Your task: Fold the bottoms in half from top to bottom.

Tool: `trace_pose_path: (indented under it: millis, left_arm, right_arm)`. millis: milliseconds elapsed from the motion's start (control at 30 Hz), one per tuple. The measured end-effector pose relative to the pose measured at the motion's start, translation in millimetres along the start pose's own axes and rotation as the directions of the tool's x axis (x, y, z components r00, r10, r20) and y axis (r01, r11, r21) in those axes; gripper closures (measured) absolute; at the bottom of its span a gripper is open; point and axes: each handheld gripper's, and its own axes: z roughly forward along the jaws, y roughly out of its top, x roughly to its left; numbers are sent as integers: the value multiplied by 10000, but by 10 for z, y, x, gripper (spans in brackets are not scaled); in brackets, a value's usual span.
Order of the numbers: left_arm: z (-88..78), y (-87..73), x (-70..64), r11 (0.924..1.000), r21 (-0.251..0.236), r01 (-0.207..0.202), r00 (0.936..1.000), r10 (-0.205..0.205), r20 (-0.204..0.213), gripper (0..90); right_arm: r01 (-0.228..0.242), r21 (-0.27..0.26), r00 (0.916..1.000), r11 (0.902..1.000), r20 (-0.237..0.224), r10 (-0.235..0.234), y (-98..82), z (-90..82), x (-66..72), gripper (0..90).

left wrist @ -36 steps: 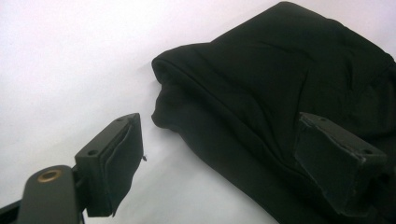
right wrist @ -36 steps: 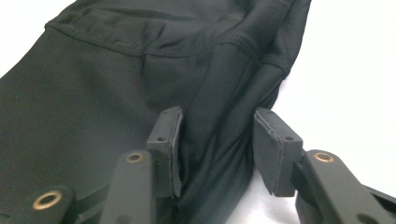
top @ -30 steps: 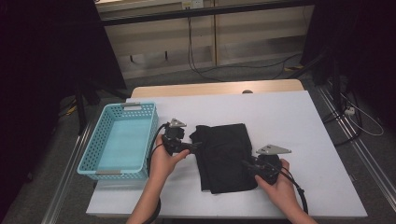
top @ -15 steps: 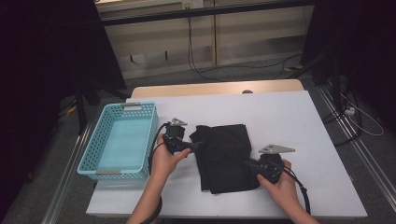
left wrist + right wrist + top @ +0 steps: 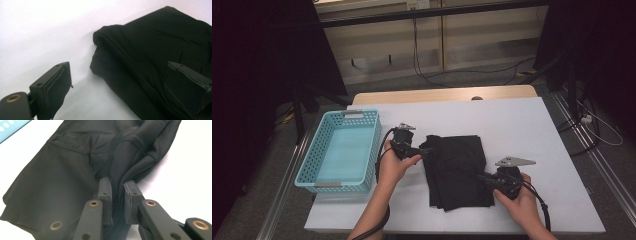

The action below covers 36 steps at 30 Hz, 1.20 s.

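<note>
Black folded garment lies flat near the middle of the white worktop, just to the right of a light blue perforated basket that stands at the worktop's left edge. The left gripper is held at the garment's upper left corner; in the left gripper view its jaws stand wide apart, having just been opening, one over bare worktop and the other over the cloth, with nothing pinched between them. The right gripper sits at the garment's lower right edge, a grey three-cornered plate on top of it. In the right gripper view its jaws are drawn close together on a raised fold of the black fabric, which bunches up between the pads.
</note>
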Motion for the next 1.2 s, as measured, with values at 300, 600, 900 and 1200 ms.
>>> trace_pose_path:
  millis: [300, 600, 900, 1200]
  left_arm:
    - [284, 108, 48, 9961, 698, 533, 9975, -499, -493, 126]
    - [469, 187, -19, 9941, 990, 443, 9936, -336, -1076, 227]
    - [470, 238, -124, 9856, 1530, 723, 9967, -657, -482, 711]
    - [290, 342, -6, 9733, 2024, 1080, 9933, -973, -620, 813]
  right_arm:
    - [121, -99, 9999, 9999, -53, -121, 15, -6, 11, 785]
    - [194, -141, 9998, 9997, -35, -195, 12, -8, 21, 782]
    - [171, -128, 9998, 9998, -38, -171, 14, 7, 30, 781]
    - [313, -256, 9994, 9992, -134, -316, 101, 45, 53, 781]
